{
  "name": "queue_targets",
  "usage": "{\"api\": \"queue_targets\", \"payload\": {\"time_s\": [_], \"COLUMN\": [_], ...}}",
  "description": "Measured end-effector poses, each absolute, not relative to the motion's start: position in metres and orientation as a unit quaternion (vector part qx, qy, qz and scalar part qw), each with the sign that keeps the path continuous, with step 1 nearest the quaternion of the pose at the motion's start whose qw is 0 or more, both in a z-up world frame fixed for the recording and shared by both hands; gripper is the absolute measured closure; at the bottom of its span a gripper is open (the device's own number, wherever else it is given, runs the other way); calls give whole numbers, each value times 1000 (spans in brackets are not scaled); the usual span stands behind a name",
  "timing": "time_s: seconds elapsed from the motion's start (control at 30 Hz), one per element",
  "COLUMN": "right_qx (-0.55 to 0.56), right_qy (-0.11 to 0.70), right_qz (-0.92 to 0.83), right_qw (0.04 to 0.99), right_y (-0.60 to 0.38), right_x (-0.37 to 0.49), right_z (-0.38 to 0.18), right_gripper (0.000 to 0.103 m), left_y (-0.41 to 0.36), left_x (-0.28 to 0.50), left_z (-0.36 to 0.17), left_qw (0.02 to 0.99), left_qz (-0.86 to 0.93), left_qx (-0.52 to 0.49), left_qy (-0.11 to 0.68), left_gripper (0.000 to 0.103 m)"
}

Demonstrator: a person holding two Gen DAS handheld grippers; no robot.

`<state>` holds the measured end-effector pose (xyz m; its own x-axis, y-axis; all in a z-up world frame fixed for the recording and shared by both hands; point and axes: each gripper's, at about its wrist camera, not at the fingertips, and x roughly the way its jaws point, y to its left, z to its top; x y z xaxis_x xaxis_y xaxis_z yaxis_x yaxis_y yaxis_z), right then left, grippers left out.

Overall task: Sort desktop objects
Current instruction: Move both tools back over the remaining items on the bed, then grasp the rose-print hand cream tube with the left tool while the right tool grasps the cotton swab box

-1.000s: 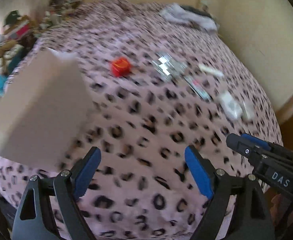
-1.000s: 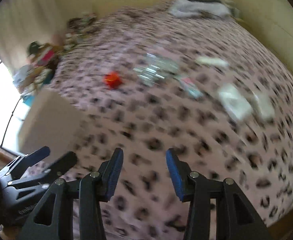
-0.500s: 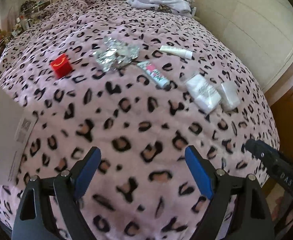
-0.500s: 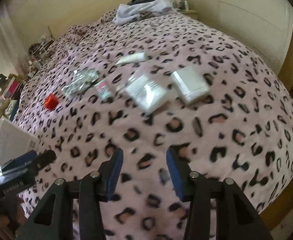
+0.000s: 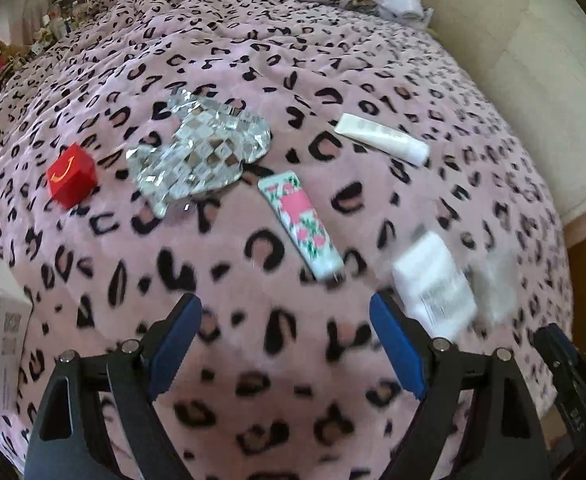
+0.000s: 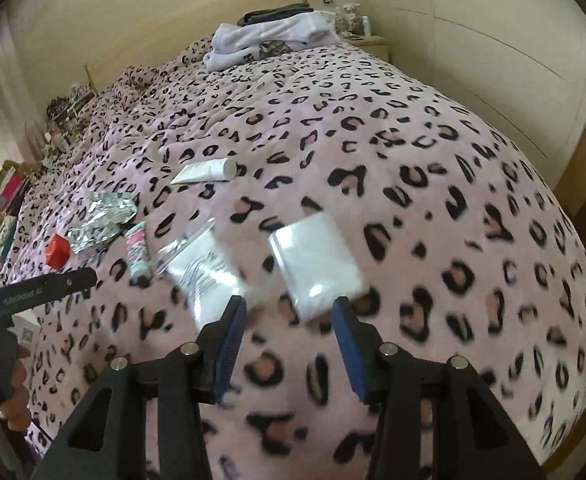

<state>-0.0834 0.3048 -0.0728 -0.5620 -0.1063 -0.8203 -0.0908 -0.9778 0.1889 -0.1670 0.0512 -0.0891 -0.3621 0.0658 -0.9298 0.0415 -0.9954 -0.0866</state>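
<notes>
From the left wrist, the left gripper hangs released, closer than before to the floral tube on the pink leopard-print blanket. From the right wrist, the right gripper, also released, has neared the white wrapped packet.

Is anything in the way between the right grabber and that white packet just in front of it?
No. The right gripper is open, and only bare blanket shows between it and the white packet. A second packet lies off to the left.
</notes>
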Motion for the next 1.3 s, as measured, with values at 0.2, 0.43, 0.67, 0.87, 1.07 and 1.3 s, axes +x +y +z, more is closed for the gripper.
{"api": "queue_targets", "payload": {"time_s": [0.2, 0.43, 0.67, 0.87, 1.07, 1.3], "right_qx": [496, 522, 519, 511, 499, 490], "right_qy": [-75, -36, -5, -12, -17, -21], "right_qz": [-864, -852, -855, -859, -866, -872], "right_qw": [28, 34, 18, 27, 27, 16], "right_y": [307, 305, 304, 306, 306, 306], "right_x": [-120, -144, -156, -158, -154, -150], "right_z": [-91, -115, -126, -136, -139, -139], "right_gripper": [57, 53, 37, 34, 33, 34], "left_y": [57, 57, 68, 79, 95, 109], "left_x": [-205, -233, -245, -243, -235, -223], "left_z": [-124, -164, -176, -176, -168, -161], "left_qw": [-12, -36, -59, -65, -52, -36], "left_qz": [801, 776, 779, 790, 804, 818], "left_qx": [-597, -626, -623, -609, -593, -573], "left_qy": [-54, -68, -51, -31, -12, 13], "left_gripper": [16, 16, 7, 9, 35, 73]}}
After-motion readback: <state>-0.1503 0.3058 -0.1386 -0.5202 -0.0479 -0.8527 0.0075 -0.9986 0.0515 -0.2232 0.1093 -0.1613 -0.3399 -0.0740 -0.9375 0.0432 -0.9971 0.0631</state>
